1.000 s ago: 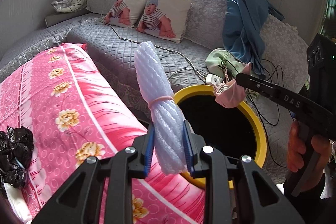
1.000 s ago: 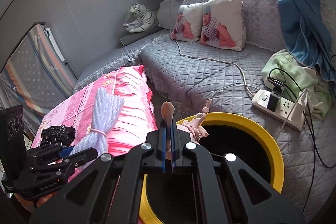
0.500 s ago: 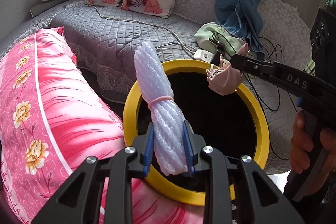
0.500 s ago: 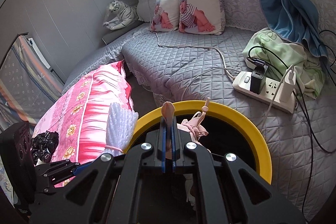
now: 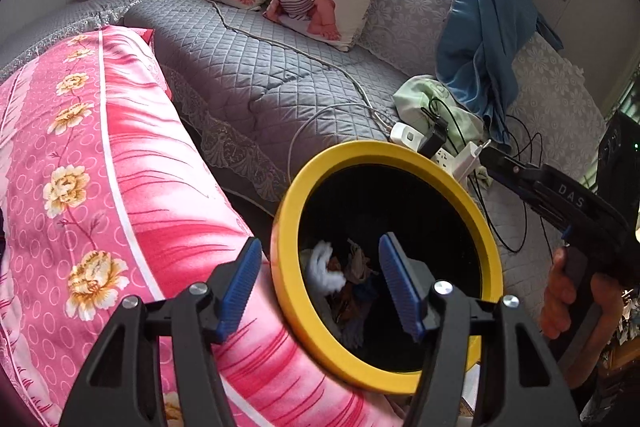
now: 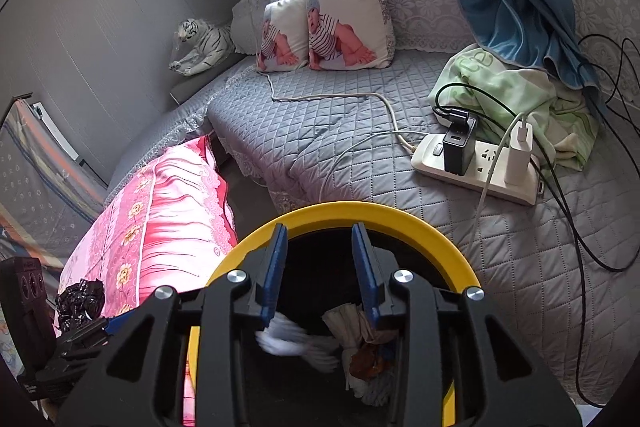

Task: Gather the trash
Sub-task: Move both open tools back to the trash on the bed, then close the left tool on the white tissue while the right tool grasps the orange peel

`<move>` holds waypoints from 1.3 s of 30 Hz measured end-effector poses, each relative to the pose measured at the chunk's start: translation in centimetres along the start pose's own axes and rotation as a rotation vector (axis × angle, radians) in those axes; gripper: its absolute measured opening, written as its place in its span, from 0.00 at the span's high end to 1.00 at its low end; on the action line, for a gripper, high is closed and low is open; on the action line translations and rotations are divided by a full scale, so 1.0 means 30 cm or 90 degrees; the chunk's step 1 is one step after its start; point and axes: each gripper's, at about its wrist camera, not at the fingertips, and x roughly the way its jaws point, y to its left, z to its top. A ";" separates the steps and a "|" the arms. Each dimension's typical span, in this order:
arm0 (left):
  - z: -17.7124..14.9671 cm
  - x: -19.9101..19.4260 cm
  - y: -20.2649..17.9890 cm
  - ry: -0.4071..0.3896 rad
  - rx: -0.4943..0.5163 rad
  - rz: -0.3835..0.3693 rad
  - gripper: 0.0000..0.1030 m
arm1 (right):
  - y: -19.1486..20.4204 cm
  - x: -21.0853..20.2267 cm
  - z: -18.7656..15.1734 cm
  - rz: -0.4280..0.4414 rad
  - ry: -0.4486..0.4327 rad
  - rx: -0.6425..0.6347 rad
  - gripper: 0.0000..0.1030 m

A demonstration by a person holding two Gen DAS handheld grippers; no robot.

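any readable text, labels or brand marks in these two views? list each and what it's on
"DAS": raised letters on the black body of the right gripper, seen in the left wrist view.
Green lettering on the pale green cloth: folded over, not readable.
Small marks on the white power strip: too small to read.
Nothing else legible.

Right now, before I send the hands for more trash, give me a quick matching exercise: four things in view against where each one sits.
Things:
1. white foam bundle
2. power strip
3. black crumpled bag
4. tiger toy

Places:
a. on the pink quilt
b. inside the yellow-rimmed bin
c. on the ledge by the grey wall
d. on the grey quilted cover, beside the green cloth

Pairs: 1-b, 2-d, 3-a, 4-c
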 end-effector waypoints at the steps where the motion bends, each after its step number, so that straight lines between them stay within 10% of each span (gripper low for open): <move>1: 0.005 -0.023 0.003 -0.009 0.002 0.007 0.43 | 0.009 -0.008 0.001 0.001 -0.003 -0.003 0.69; 23: -0.164 -0.680 0.516 -0.138 -0.092 0.207 0.43 | 0.682 -0.133 -0.218 0.244 0.045 -0.258 0.69; 39: -0.408 -0.695 0.711 -0.077 -0.167 0.230 0.43 | 0.972 -0.077 -0.576 0.385 0.221 -0.404 0.69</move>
